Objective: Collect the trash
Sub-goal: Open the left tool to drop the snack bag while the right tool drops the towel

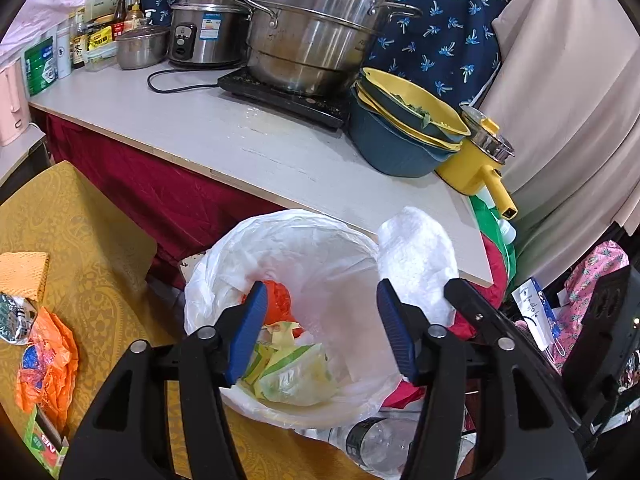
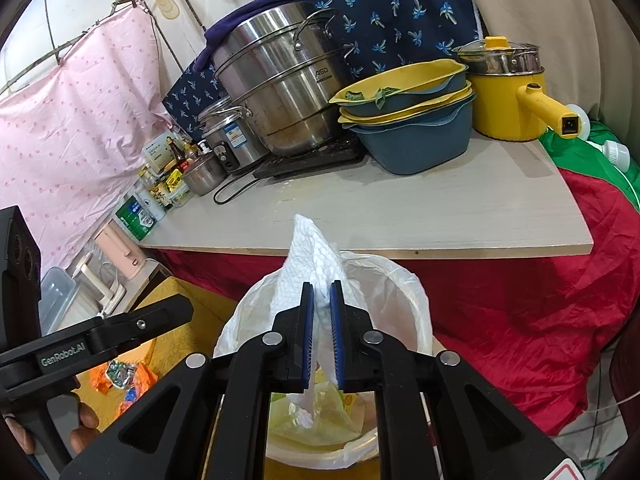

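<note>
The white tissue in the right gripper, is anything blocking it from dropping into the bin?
Nothing visible does. The right gripper pinches the white tissue right above the open bin bag. The left gripper hangs open over the bin too, but beside the tissue, not under it.

I'm seeing a lot of colour here. The white paper towel [image 2: 308, 264] is showing a dimpled embossed pattern, pinched between my right gripper [image 2: 322, 336] and its blue ribbed pads [image 2: 307, 336]. The bin liner [image 1: 280, 248] is looking translucent white, with yellow-green wrappers [image 1: 288, 368] and something orange-red [image 1: 280, 300] inside. The mustard tablecloth [image 1: 92, 240] is carrying a paisley print, with an orange bag [image 1: 52, 360] lying near its left edge. The counter [image 1: 200, 128] is looking pale grey-white over a dark red quilted cloth [image 2: 520, 300]. Behind it, a navy cloth [image 2: 400, 12] is showing blue palm trees, next to a pink dotted sheet [image 2: 72, 112].
</note>
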A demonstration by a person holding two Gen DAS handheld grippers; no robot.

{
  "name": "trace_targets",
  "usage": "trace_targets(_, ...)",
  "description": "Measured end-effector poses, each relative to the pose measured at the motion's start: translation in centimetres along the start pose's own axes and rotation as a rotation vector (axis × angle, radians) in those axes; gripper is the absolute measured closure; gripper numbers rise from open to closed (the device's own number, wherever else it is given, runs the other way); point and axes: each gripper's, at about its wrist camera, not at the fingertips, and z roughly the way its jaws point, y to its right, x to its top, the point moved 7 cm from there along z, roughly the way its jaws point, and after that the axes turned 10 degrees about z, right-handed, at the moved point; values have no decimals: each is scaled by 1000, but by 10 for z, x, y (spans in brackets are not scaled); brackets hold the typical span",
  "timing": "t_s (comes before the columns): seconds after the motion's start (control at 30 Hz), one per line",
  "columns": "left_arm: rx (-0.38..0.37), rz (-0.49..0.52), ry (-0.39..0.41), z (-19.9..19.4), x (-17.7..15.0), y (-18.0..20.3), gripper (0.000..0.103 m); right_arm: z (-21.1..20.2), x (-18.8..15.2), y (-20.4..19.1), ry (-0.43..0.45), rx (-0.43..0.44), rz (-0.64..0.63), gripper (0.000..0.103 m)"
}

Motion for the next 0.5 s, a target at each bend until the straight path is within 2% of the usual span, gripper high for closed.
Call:
trace_targets(0.1, 5, -9, 8, -5, 0, -4, 41, 4, -1, -6, -2, 10, -3, 87)
trace_targets(0.2, 21, -14, 17, -10, -1, -9, 38, 5, -1, -12, 3, 16, -3, 76)
trace_targets(0.5, 69, -44, 46, -39, -15, -36, 34, -9, -5, -39, 16, 43, -38, 69)
